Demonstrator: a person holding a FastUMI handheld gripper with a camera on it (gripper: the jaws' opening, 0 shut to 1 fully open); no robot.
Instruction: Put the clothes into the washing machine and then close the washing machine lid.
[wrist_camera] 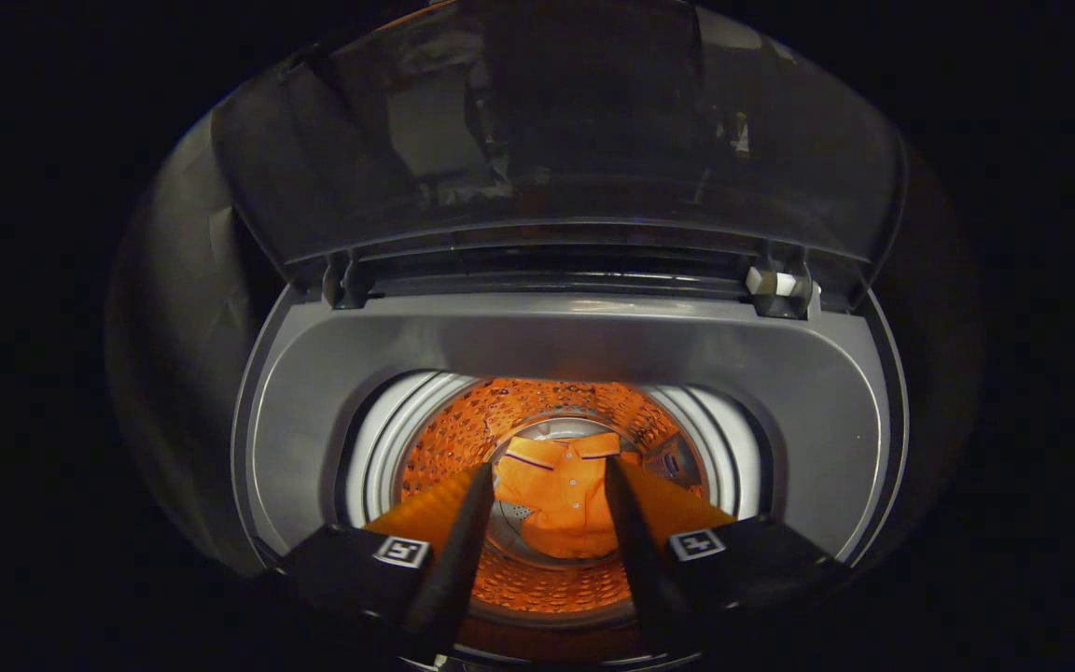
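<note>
The first half of the task looks done: an orange shirt [561,499] lies at the bottom of the perforated drum [463,434] of the top-loading washing machine [593,345], in the lower centre of the frame, seen down through the round opening between the two jaws. The gripper [549,504] hangs over the mouth of the tub with its jaws spread apart and nothing held between them; the shirt sits well below and beyond their tips, not touched by either. Nothing else can be made out in the drum besides that one garment, though its near side is hidden behind the jaws. What remains is the lid: the dark translucent lid [556,121] stands raised on its hinges across the upper half of the frame, so it has yet to be brought down over the opening.
</note>
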